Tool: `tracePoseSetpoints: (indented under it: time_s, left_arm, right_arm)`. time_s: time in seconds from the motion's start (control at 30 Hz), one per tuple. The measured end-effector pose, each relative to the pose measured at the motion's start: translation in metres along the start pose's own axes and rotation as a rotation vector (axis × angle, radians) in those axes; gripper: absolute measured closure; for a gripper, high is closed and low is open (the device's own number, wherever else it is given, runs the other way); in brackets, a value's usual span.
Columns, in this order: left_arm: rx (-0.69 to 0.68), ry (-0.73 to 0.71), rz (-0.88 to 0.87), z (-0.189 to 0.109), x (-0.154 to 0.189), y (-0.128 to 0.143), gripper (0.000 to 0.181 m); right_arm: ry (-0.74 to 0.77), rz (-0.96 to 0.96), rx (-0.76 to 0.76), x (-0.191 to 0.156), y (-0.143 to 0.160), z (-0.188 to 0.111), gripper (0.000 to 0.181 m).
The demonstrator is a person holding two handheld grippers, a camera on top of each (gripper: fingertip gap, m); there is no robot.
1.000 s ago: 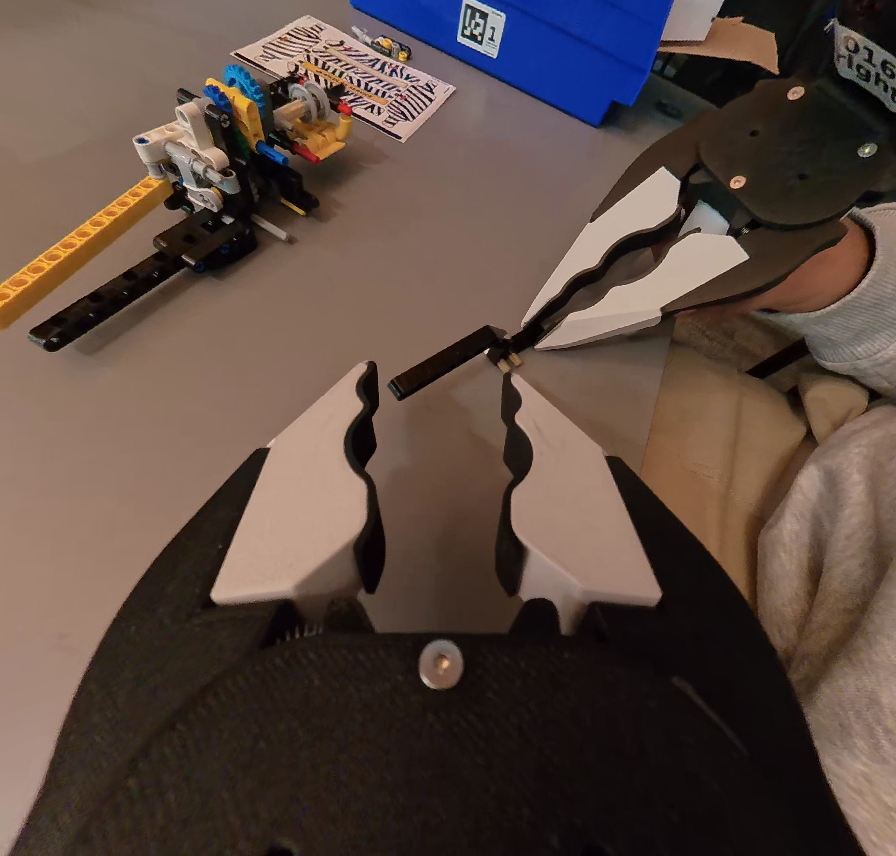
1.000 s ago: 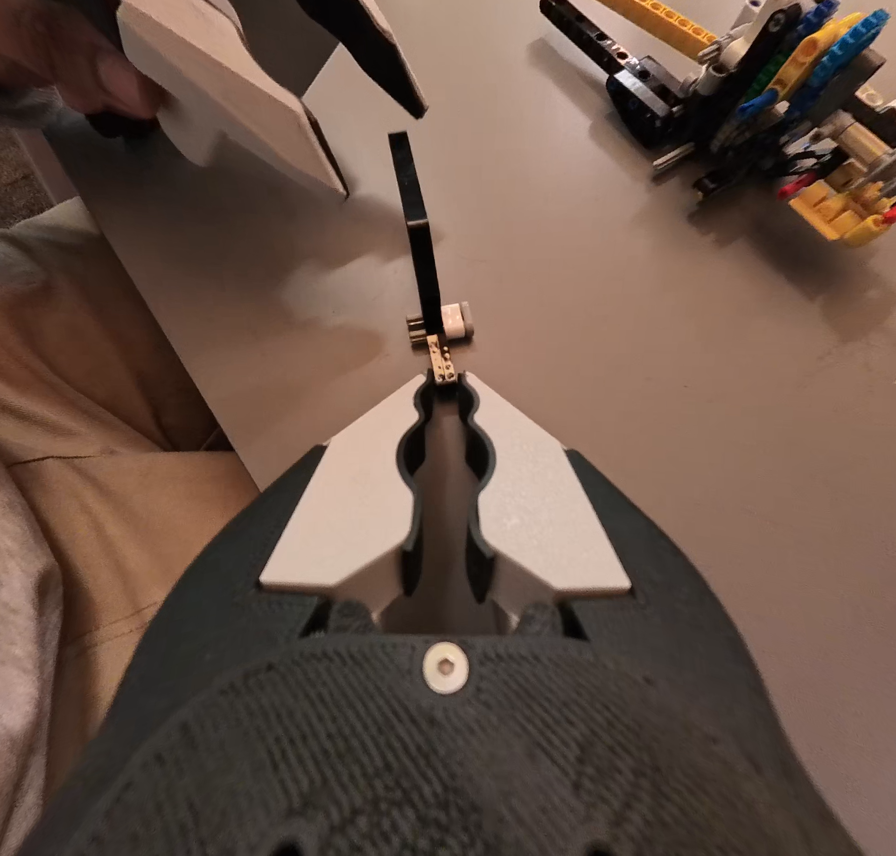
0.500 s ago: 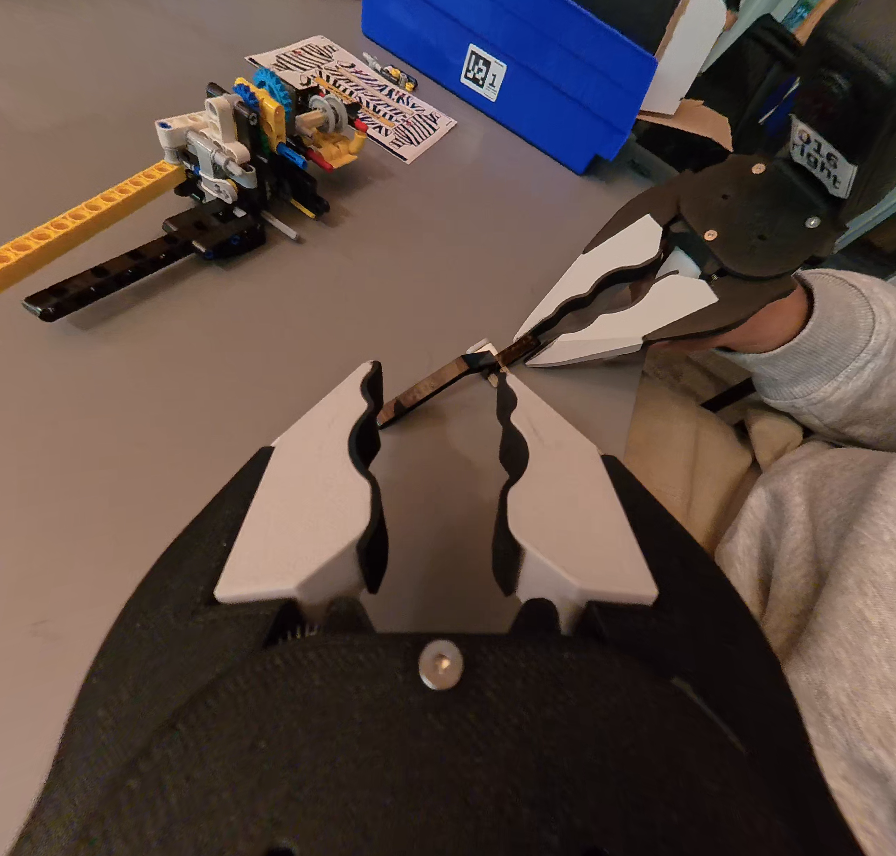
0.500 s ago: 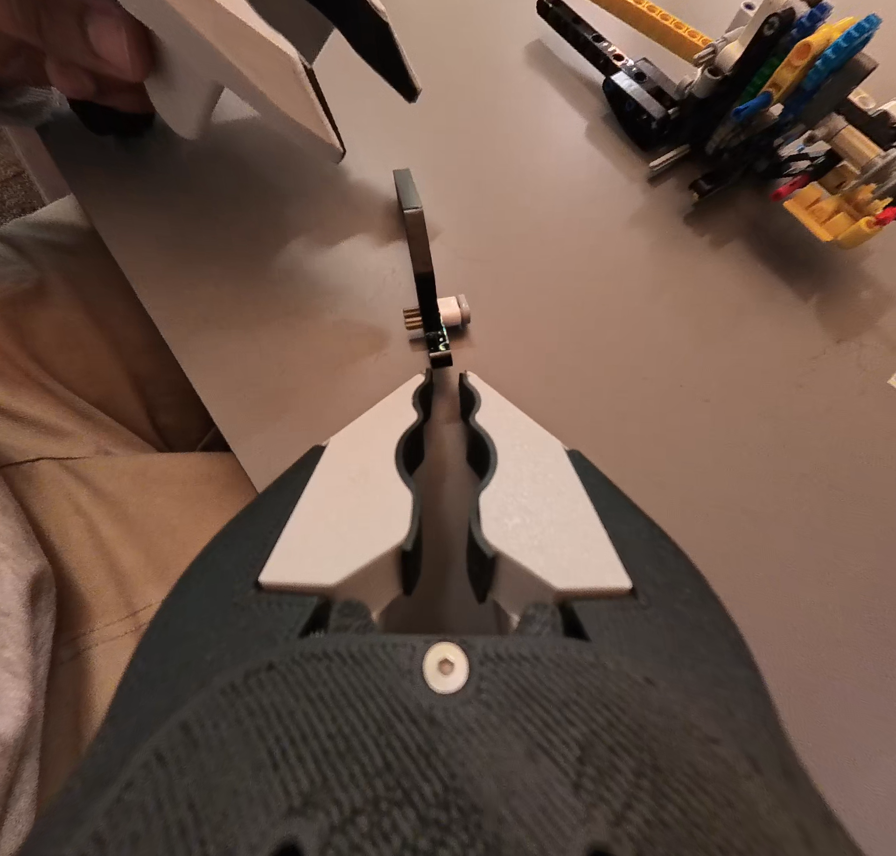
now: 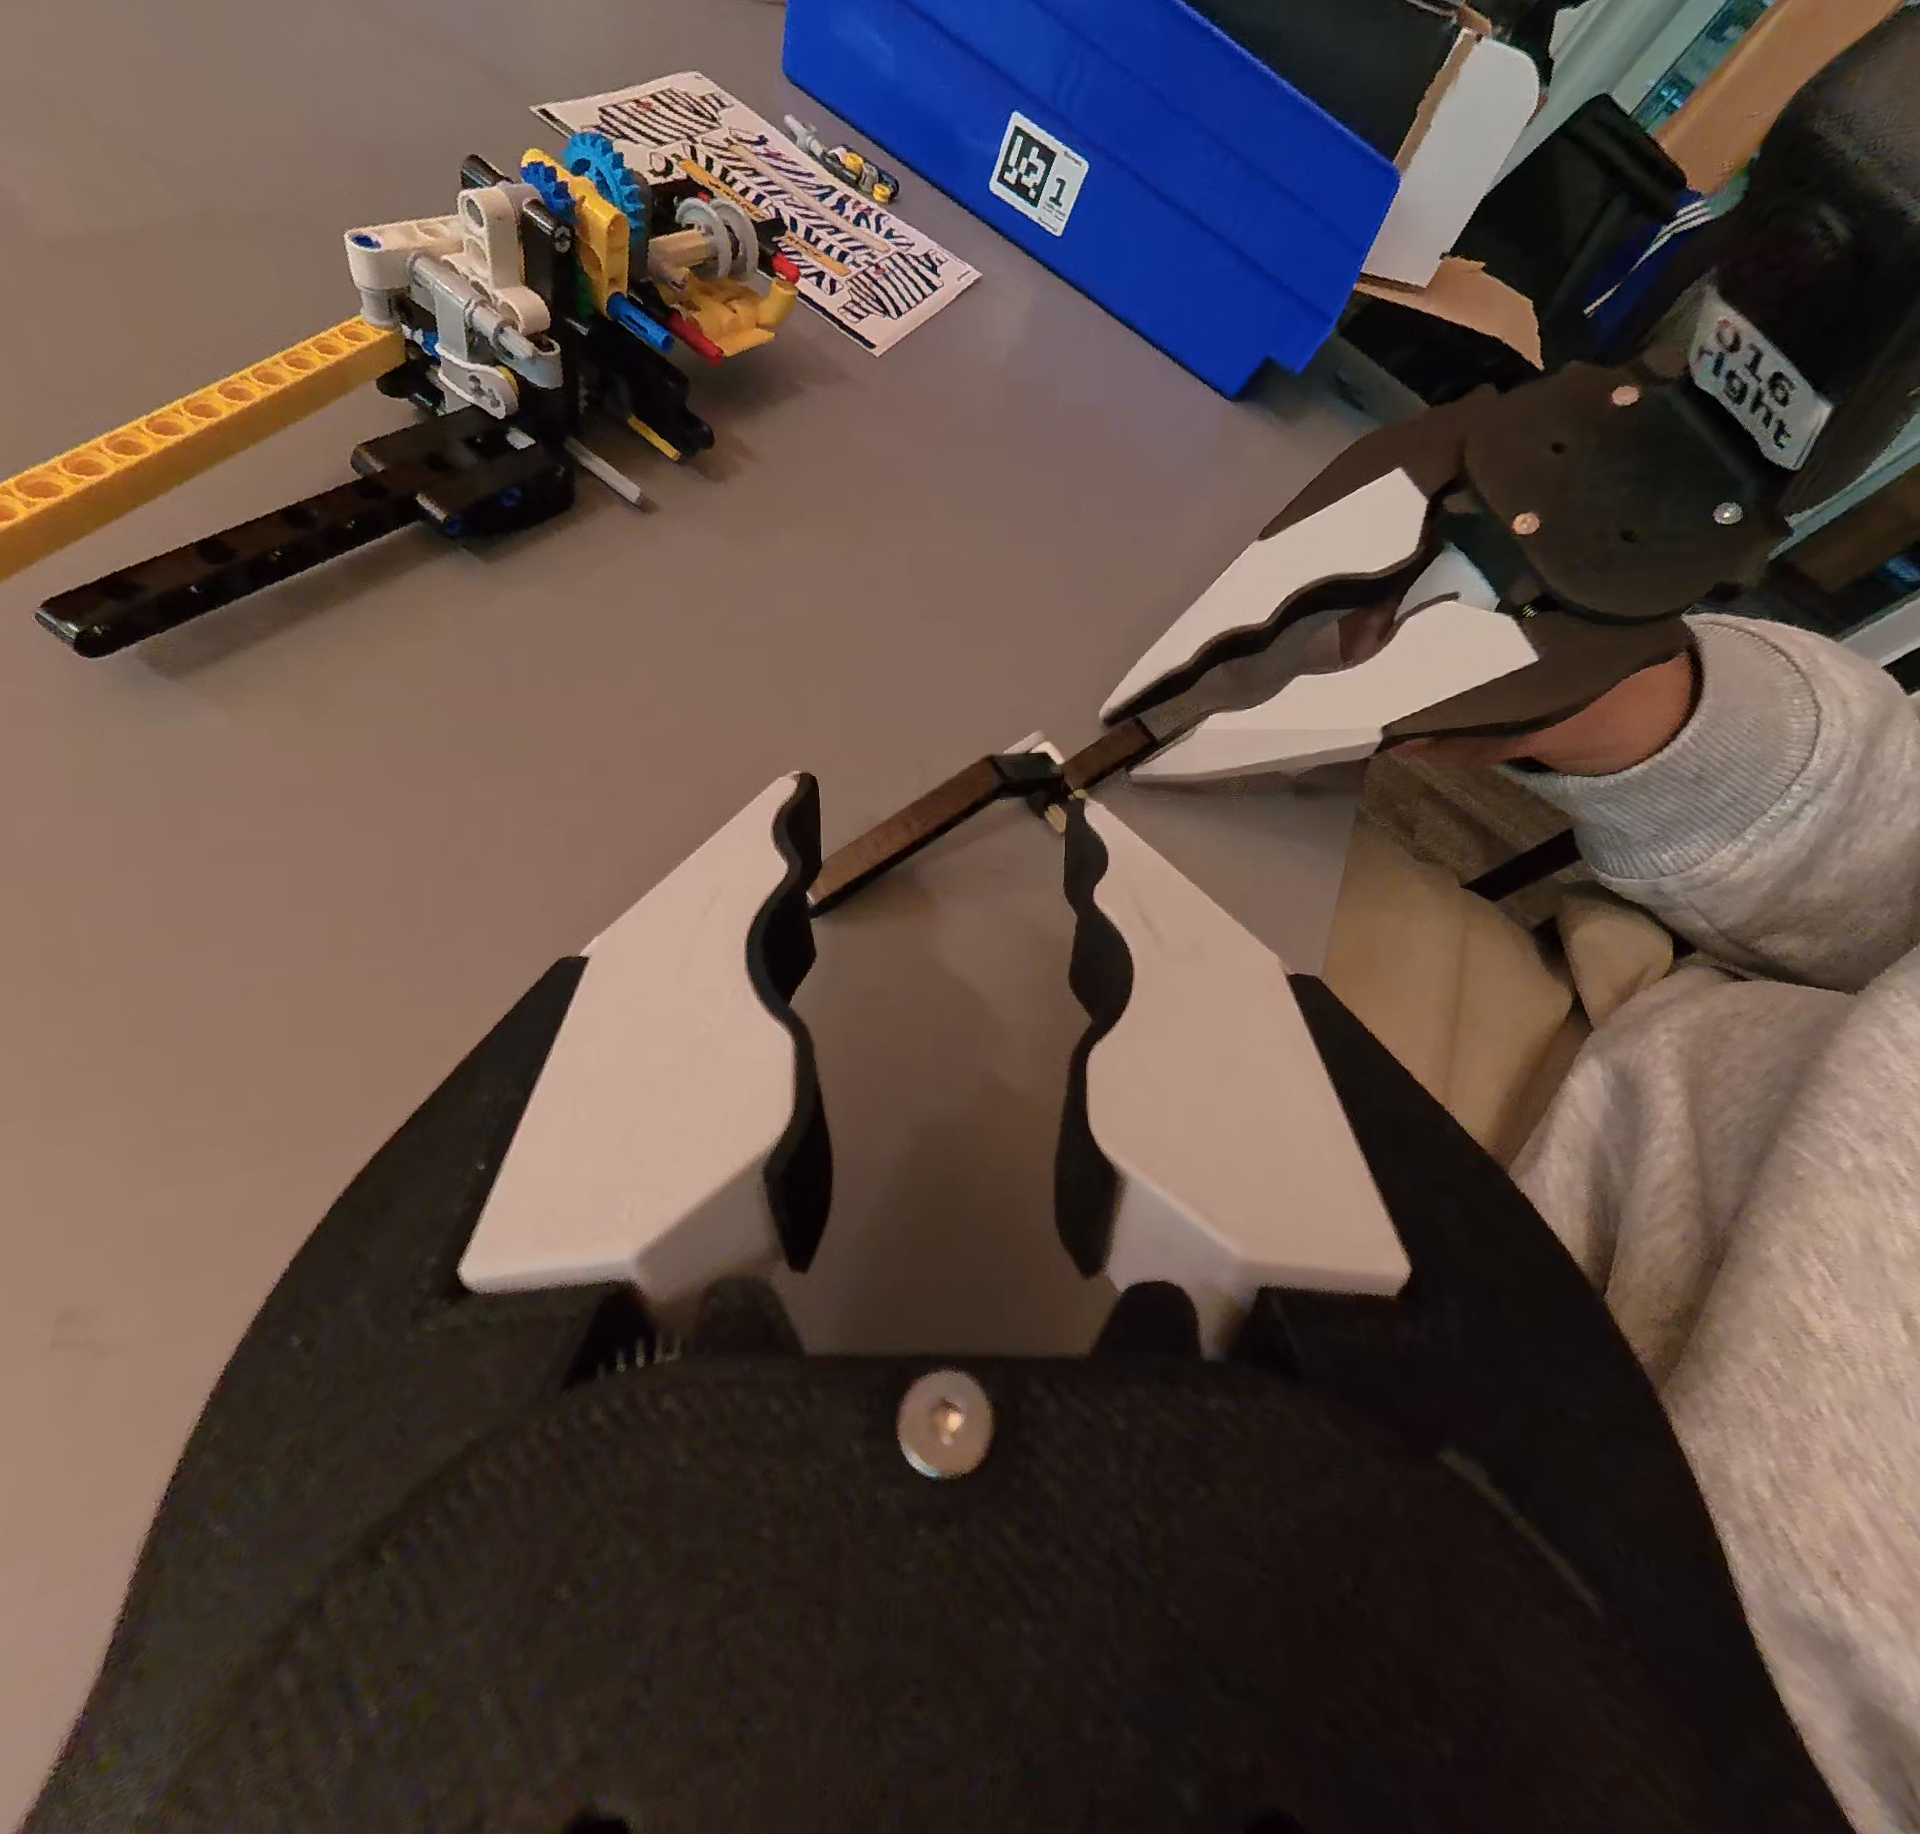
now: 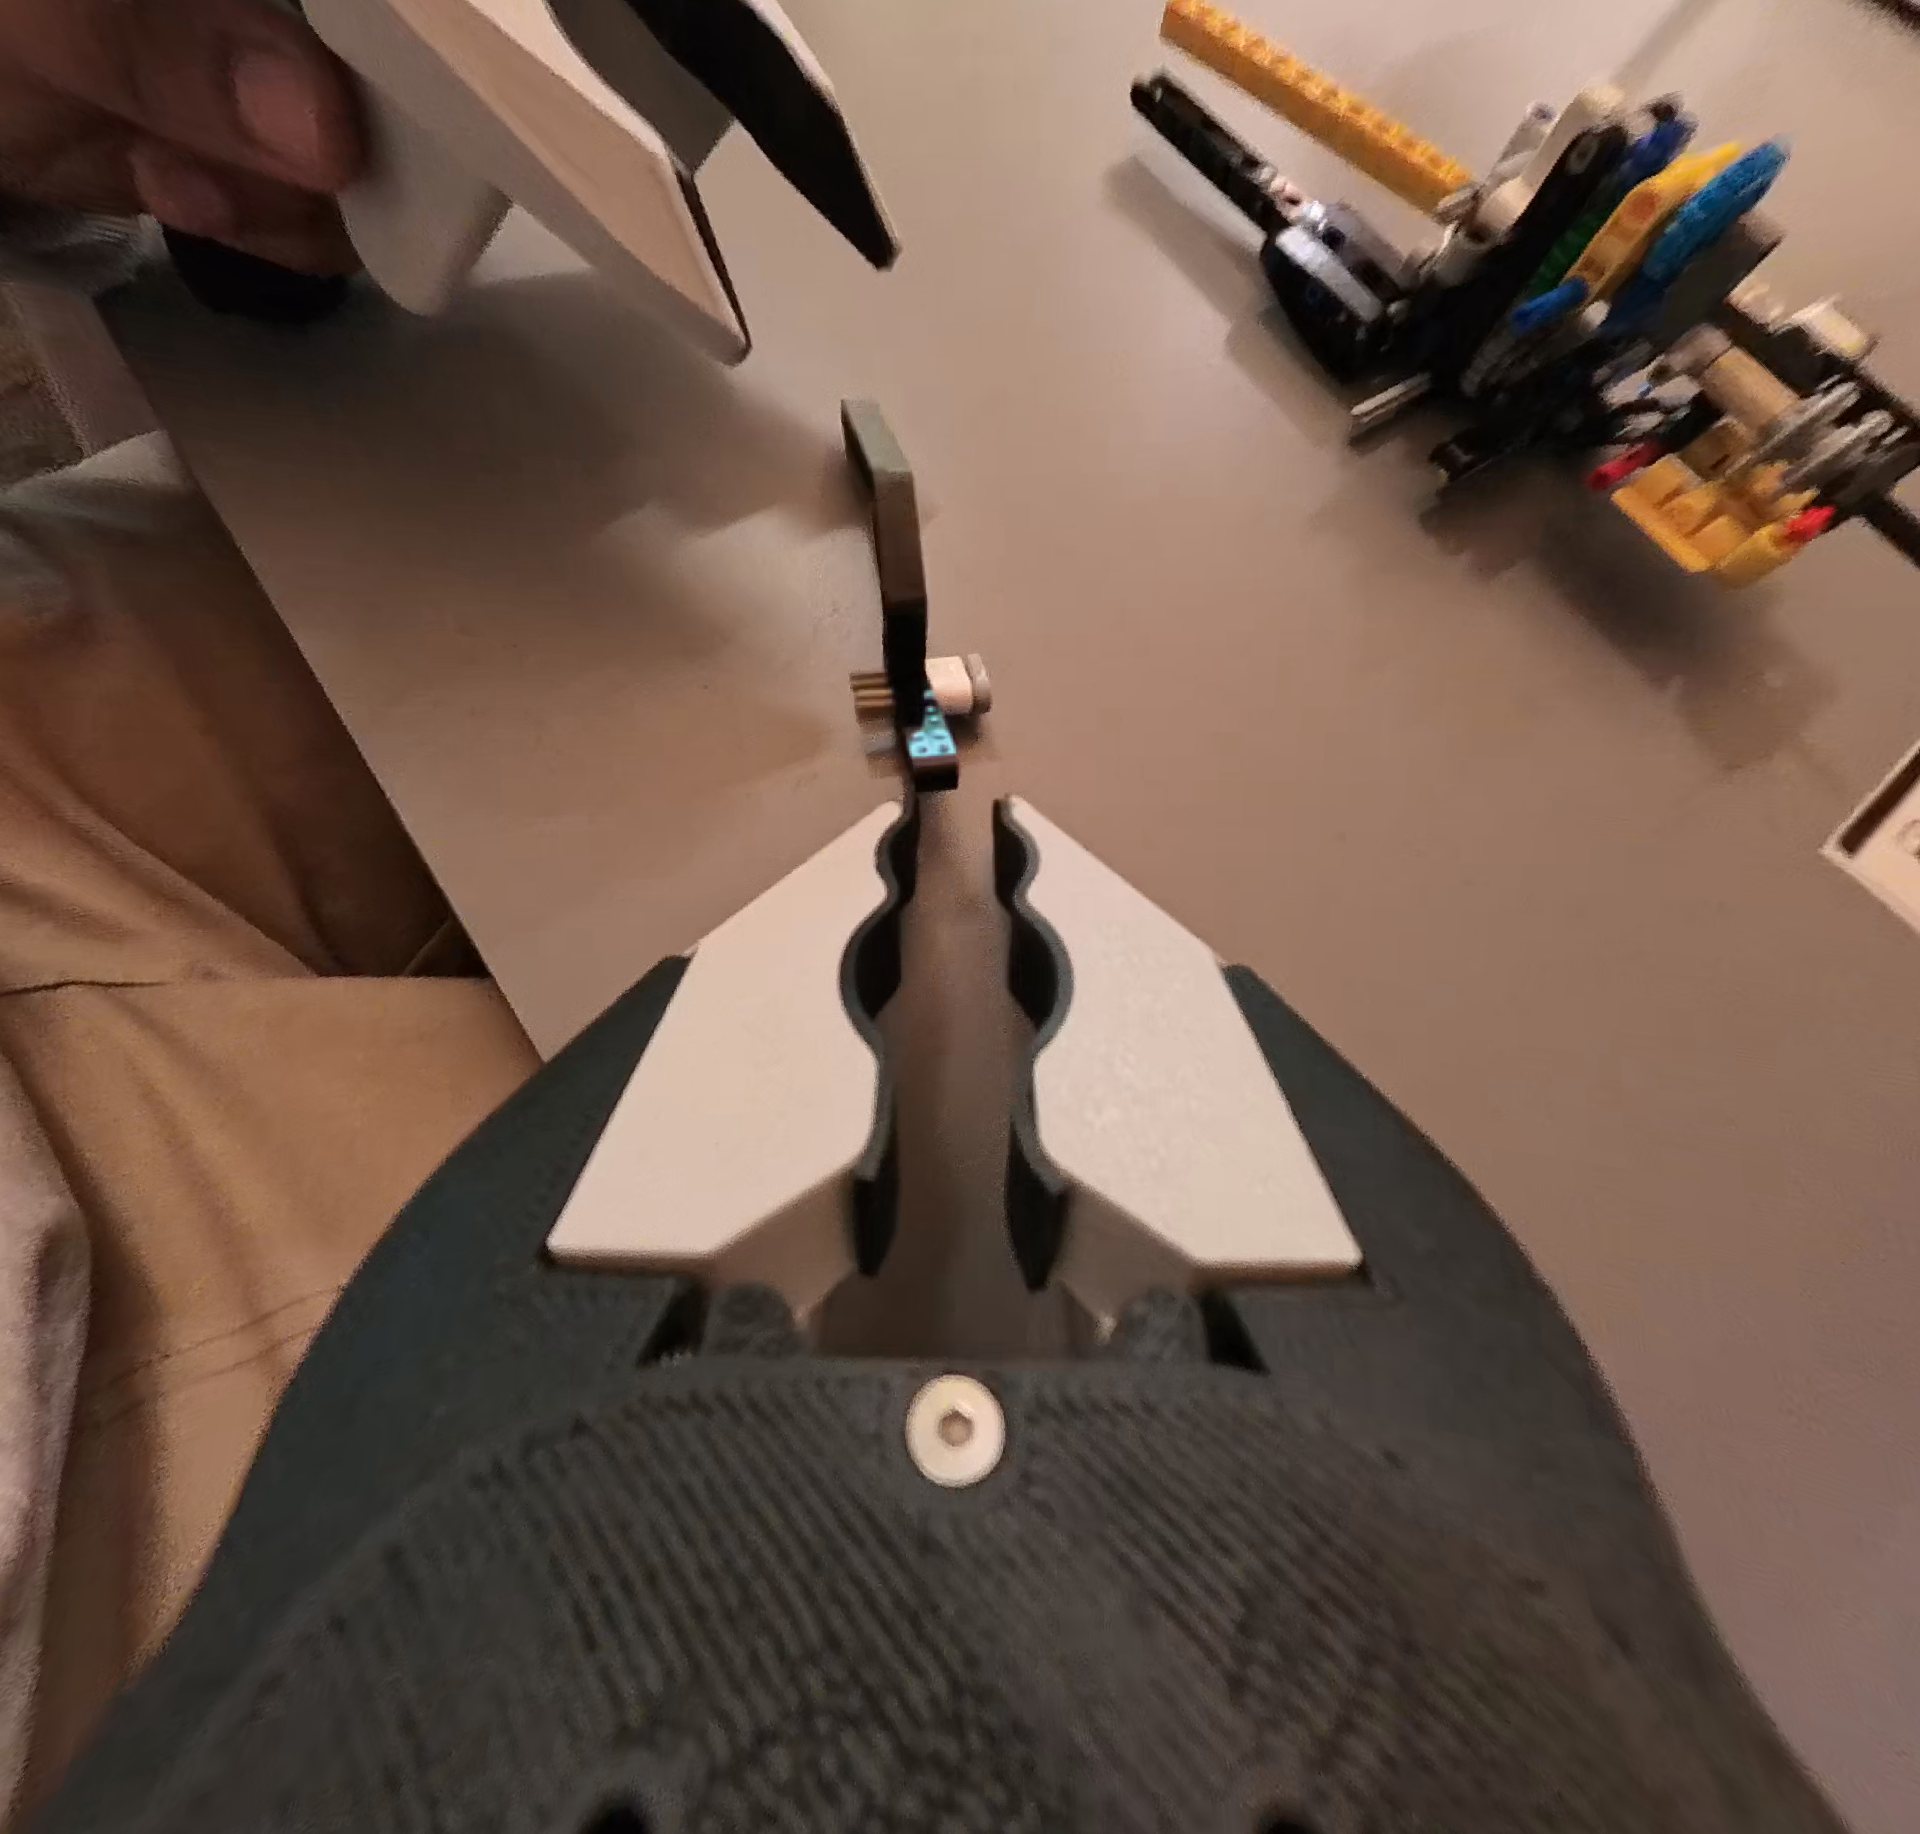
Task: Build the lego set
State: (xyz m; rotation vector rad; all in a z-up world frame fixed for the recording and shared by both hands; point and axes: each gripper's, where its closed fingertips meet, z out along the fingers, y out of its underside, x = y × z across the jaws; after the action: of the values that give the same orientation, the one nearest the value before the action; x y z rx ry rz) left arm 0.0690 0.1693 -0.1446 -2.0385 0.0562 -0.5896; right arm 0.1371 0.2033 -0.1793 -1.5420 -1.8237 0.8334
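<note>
- Left gripper (image 5: 935, 802): my fingers are spread wide, nothing in them, hovering low over the grey table (image 5: 312, 901).
- Right gripper (image 6: 954, 805): jaws only a narrow gap apart. The black beam (image 5: 914, 828) ends right at their mouth, against one tip. Can't tell whether it's pinched or just resting there; the right wrist view is blurred.
- Beam location: near the table's front edge, between the two grippers. It looks tilted, with the far-from-right end down at the table.
- A small tan-and-white pin (image 6: 961, 683) sticks crosswise through the beam near the right-hand end.
- Key relation: the beam's long axis runs diagonally from my left fingertip toward the right gripper's tips — roughly in line with the right gripper, crossing the left gripper's opening at an angle.
- The free end sits just beside my left finger's inner pad, so the left is the nearer one to take it.
- My read: closing the left needs a slight twist first — the pads aren't square to the beam's flat sides.
- The partly built assembly (image 5: 561, 298) with its yellow beam (image 5: 187, 434) sits well apart, far left, untouched.
</note>
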Motion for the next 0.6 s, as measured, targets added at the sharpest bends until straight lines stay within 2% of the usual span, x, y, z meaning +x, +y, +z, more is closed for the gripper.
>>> tracePoseSetpoints:
  time_s: [0.27, 0.47, 0.6]
  left_arm:
    - [-0.007, 0.005, -0.005, 0.001, 0.0, 0.001, 0.136]
    - [-0.02, 0.02, -0.02, 0.002, 0.002, 0.003, 0.135]
    - [-0.02, 0.017, -0.016, 0.002, 0.002, 0.003, 0.135]
  right_arm:
    - [-0.008, -0.095, 0.17, -0.012, -0.031, -0.014, 0.168]
    - [0.017, -0.127, 0.078, -0.012, -0.017, -0.002, 0.169]
    - [0.007, -0.11, 0.075, -0.014, -0.016, 0.0, 0.169]
